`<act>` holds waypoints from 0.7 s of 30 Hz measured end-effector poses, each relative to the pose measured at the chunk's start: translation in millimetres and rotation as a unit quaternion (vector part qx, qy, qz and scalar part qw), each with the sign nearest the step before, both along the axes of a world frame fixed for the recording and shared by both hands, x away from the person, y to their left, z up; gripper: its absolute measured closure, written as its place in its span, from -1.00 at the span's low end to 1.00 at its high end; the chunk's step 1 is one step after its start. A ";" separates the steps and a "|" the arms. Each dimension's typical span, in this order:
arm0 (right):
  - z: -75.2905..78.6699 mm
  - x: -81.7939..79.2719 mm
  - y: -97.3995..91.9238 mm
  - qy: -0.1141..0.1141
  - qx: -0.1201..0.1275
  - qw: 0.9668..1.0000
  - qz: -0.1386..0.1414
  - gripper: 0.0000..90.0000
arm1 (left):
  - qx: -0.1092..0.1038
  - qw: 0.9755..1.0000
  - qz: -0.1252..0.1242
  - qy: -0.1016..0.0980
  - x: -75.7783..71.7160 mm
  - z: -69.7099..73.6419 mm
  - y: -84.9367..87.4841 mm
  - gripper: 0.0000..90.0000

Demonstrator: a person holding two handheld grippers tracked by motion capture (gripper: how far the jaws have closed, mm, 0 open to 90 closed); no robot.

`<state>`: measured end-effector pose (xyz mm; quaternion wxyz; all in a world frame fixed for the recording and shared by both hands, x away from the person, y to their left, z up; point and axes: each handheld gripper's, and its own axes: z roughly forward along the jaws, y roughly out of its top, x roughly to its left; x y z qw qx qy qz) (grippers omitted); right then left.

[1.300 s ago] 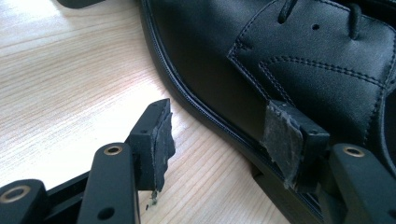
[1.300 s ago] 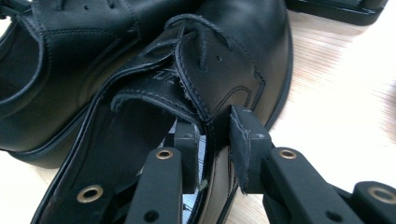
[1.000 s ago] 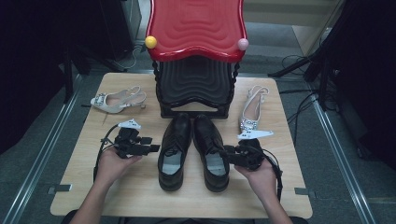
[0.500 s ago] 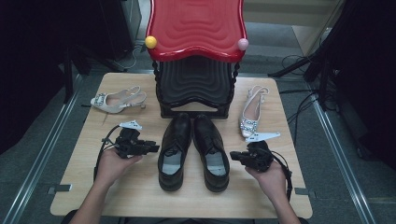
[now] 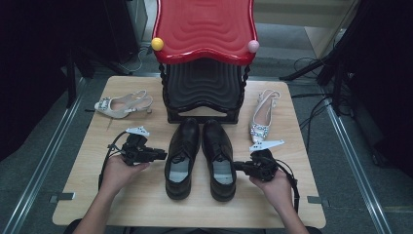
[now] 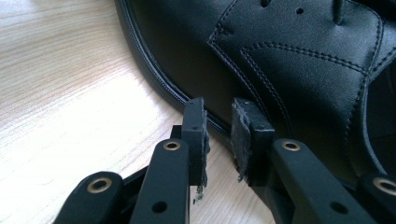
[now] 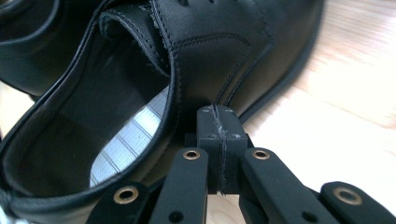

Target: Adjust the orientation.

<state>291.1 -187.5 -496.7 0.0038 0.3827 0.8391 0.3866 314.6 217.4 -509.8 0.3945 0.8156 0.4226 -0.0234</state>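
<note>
Your left gripper [image 6: 218, 135], jaws just narrowed to a small empty gap, points at the left shoe [image 5: 181, 156]; your right gripper [image 7: 218, 140], fully closed on nothing, touches the right shoe [image 7: 140, 70]. Stiff, smooth leather; pinch the collar edge

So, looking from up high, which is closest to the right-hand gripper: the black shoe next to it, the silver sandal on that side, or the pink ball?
1. Black leather lace-up shoe, right of the pair, beside the right gripper.
2. Silver slingback sandal, farther back.
3. Pink ball, on the red rack's corner.
</note>
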 end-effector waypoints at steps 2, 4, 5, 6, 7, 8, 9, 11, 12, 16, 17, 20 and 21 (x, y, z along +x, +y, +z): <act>0.2 -1.0 4.1 -0.003 -0.004 1.000 0.005 1.00 | 0.000 1.000 -0.001 0.000 0.0 0.1 0.6 0.67; 0.1 -1.7 7.8 -0.003 -0.003 1.000 0.009 1.00 | -0.001 1.000 -0.003 0.002 0.2 0.2 0.8 0.67; -0.1 -1.9 9.5 -0.001 -0.002 1.000 0.012 1.00 | -0.002 1.000 -0.003 0.003 0.2 0.0 0.4 0.67; -0.1 -2.0 10.5 0.000 -0.002 1.000 0.013 1.00 | -0.001 1.000 -0.003 0.003 0.2 -0.2 -0.1 0.67; -0.3 -2.4 11.9 -0.001 -0.001 1.000 0.016 1.00 | -0.002 1.000 -0.004 0.004 0.3 -0.6 -0.9 0.67; -0.2 -2.9 13.8 -0.001 0.001 1.000 0.017 1.00 | -0.001 1.000 -0.007 0.005 0.4 -1.0 -1.4 0.67; -0.2 -3.0 15.5 0.000 0.001 1.000 0.019 1.00 | -0.001 1.000 -0.008 0.005 0.3 -1.1 -2.0 0.67; -0.6 -3.1 18.7 0.000 0.002 1.000 0.024 1.00 | 0.001 1.000 -0.008 0.005 0.1 -1.5 -2.9 0.67; -0.5 -3.5 19.8 0.000 0.004 1.000 0.023 1.00 | -0.001 1.000 -0.008 0.006 -0.1 -1.6 -3.5 0.67; -1.5 -3.2 23.9 0.001 0.007 1.000 0.030 1.00 | 0.000 1.000 -0.008 0.006 0.0 -1.9 -3.7 0.68; -1.2 -3.3 24.4 0.002 0.005 1.000 0.030 1.00 | 0.001 1.000 -0.009 0.008 0.2 -2.1 -3.5 0.68; -0.1 -1.7 21.6 -0.010 -0.002 1.000 0.016 1.00 | 0.002 1.000 -0.010 0.010 0.7 -3.4 -3.9 0.68; -1.0 1.3 19.5 -0.010 -0.005 1.000 0.005 1.00 | 0.001 1.000 -0.010 0.011 0.8 -3.9 -4.1 0.69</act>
